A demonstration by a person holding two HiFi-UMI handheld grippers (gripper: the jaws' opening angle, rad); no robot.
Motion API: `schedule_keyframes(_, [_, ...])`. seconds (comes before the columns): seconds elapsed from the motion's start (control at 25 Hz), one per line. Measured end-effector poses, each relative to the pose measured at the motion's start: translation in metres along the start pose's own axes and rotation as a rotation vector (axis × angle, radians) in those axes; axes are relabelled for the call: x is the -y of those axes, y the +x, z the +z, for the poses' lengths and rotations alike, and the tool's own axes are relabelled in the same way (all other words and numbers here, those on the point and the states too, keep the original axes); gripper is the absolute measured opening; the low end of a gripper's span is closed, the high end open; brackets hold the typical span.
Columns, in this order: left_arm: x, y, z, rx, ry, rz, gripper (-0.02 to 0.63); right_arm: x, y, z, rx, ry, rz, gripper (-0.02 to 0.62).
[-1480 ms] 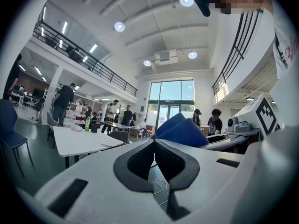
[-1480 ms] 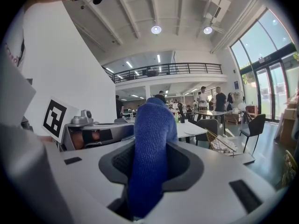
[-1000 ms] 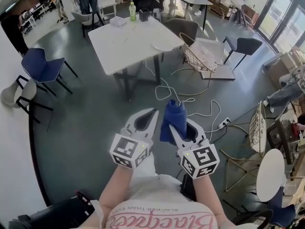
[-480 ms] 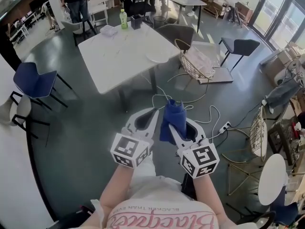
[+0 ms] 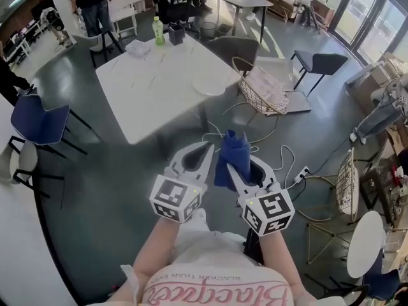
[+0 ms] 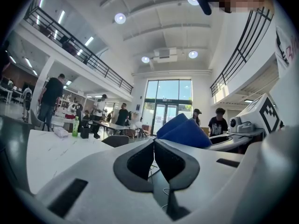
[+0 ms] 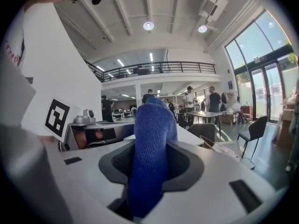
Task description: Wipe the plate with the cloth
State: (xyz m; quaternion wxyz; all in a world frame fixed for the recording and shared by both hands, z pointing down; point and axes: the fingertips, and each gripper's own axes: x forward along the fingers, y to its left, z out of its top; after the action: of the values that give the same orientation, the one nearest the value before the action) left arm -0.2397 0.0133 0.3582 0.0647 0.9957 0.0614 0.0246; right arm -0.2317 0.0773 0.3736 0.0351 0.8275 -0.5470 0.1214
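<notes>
- Right gripper (image 7: 150, 164): jaws clamped on the blue cloth (image 7: 152, 139). A bunched fold sticks up and forward past the tips.
- Left gripper (image 6: 154, 143): jaws closed tip to tip with nothing between them. The blue seen behind them in the left gripper view is the cloth in the other gripper.
- In the head view the two grippers sit just beside each other, with the cloth (image 5: 233, 158) rising between them but gripped only by the right one.
- Plate (image 5: 209, 87): white, on the white table (image 5: 146, 88), near the table's edge on the basket side. It is well apart from both grippers, with bare floor between.
- Also there: a green bottle (image 5: 158, 30) at the table's far end, a wire basket (image 5: 261, 88) beside the table, and cables (image 5: 255, 139) on the floor ahead.
- Progress: the cloth is in the grip and that part is done. The plate is untouched and no wiping has started.
- Left to do, as a judgement: get to the table, bring the cloth down on the plate and rub over its face. The left gripper will likely be needed to steady the plate.
- Pose: both forearms are held out in front of the body with elbows in. The grippers lie parallel, point forward toward the table and sit roughly level, the right maybe a bit nose-down. The marker cubes face up to the head camera.
</notes>
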Motion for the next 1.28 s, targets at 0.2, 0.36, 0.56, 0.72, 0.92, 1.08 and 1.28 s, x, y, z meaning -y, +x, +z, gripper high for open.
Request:
schedule_keyframes(0.2, [-0.027, 0.023, 0.002, -0.007, 0.002, -0.003, 0.005, 0.015, 0.033, 0.009, 0.004, 0.001, 0.000, 0.132])
schedule_keyframes(0.36, [-0.043, 0.038, 0.001, -0.015, 0.002, -0.008, 0.005, 0.027, 0.053, 0.013, 0.006, 0.006, -0.007, 0.132])
schedule_keyframes(0.56, [-0.062, 0.057, -0.002, -0.019, -0.016, -0.014, 0.005, 0.039, 0.076, 0.016, -0.010, -0.008, -0.012, 0.132])
schedule_keyframes(0.72, [-0.069, 0.075, -0.005, -0.030, -0.018, -0.023, 0.005, 0.054, 0.091, 0.018, -0.018, -0.004, -0.017, 0.133])
schedule_keyframes(0.92, [-0.084, 0.100, -0.011, -0.047, -0.022, -0.005, 0.005, 0.073, 0.113, 0.019, -0.024, -0.003, 0.005, 0.133])
schedule_keyframes(1.08, [-0.097, 0.127, -0.013, -0.052, -0.028, 0.033, 0.005, 0.098, 0.130, 0.023, -0.027, -0.002, 0.034, 0.133])
schedule_keyframes(1.28, [-0.113, 0.166, -0.018, -0.053, -0.052, 0.095, 0.005, 0.136, 0.151, 0.025, -0.039, -0.012, 0.082, 0.133])
